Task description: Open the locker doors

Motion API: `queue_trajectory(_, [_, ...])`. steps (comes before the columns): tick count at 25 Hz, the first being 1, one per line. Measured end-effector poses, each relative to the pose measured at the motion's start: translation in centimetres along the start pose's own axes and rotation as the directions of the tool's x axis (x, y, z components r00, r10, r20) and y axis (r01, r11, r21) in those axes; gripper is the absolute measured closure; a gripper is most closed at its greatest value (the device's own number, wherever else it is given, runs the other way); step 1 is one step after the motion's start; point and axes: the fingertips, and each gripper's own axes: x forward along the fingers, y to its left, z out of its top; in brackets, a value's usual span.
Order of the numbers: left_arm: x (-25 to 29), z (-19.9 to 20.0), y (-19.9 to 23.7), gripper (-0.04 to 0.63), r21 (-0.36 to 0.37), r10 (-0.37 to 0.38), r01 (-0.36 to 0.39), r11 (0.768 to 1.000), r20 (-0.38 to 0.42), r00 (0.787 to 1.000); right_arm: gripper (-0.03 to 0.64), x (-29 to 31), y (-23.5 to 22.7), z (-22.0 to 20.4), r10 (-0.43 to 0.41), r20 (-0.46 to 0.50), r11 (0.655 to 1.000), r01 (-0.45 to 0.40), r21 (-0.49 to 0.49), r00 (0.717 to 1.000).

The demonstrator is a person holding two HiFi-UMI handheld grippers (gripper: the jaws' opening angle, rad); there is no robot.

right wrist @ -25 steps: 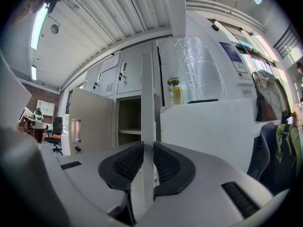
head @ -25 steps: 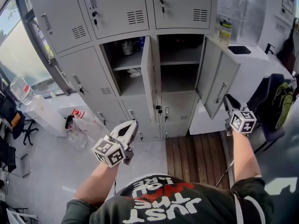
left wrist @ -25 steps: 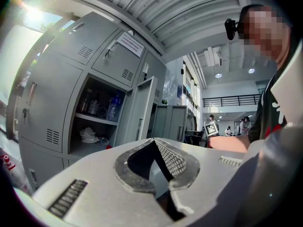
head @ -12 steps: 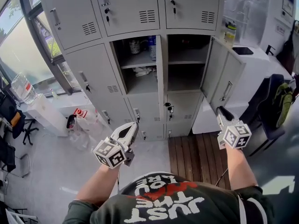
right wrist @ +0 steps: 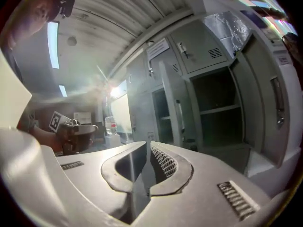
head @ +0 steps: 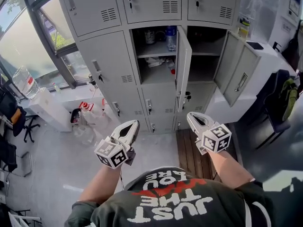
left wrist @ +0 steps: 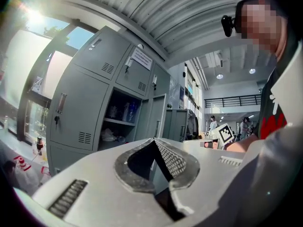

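A bank of grey lockers (head: pixel 106 70) stands ahead of me. In the middle row two doors hang open: the centre door (head: pixel 182 67) is seen edge-on and the right door (head: pixel 240 65) swings out to the right. Their compartments (left wrist: pixel 120 122) (right wrist: pixel 215 110) show shelves. The other doors are closed. My left gripper (head: pixel 134 123) (left wrist: pixel 153 141) is held low in front of the lockers, shut and empty. My right gripper (head: pixel 190 115) (right wrist: pixel 148 145) hovers below the centre door, touching nothing. Its jaws are closing, with a thin gap and nothing between them.
Bottles and small items sit on the centre compartment's shelves (head: pixel 158 48). A water jug (head: pixel 23 86) and red-and-white clutter (head: pixel 83 110) lie at the left by the window. A wooden platform (head: pixel 189 150) is underfoot, with a white counter (head: pixel 270 56) and a chair (head: pixel 281 103) at the right.
My right gripper has come away from the right door, moving left and closer to my body. The view has shifted right and up the lockers. The left gripper has hardly moved.
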Motion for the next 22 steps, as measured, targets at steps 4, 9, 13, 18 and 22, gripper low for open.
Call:
queue_trajectory(4, [-2.2,-0.2,1.4,0.594,-0.046,0.009,-0.009,0.999,0.012,1.0,0.574,1.8,3.3,-0.5,0.031,-0.001,0.999,-0.031,0.012,1.0])
queue_trajectory(9, [-3.3,-0.4,1.4,0.594,-0.054,-0.006,0.007,0.998,0.006,1.0,0.581,2.3,4.2,-0.8,0.03,0.001,0.999,-0.03,0.024,1.0])
queue_trajectory(13, [-3.5,-0.3,1.8,0.594,-0.039,-0.012,0.012,0.999,0.009,1.0,0.581,2.2,4.2,-0.1,0.021,0.003,1.0,-0.021,-0.003,1.0])
queue_trajectory(18, [-3.2,0.0,2.0,0.594,-0.028,-0.016,0.017,0.999,0.019,1.0,0.581,2.3,4.1,0.3,0.017,-0.001,1.0,-0.017,-0.019,1.0])
queue_trajectory(22, [-3.2,0.0,2.1,0.594,-0.035,-0.016,0.017,0.999,0.026,1.0,0.583,2.2,3.8,0.1,0.017,-0.006,0.999,-0.018,-0.027,1.0])
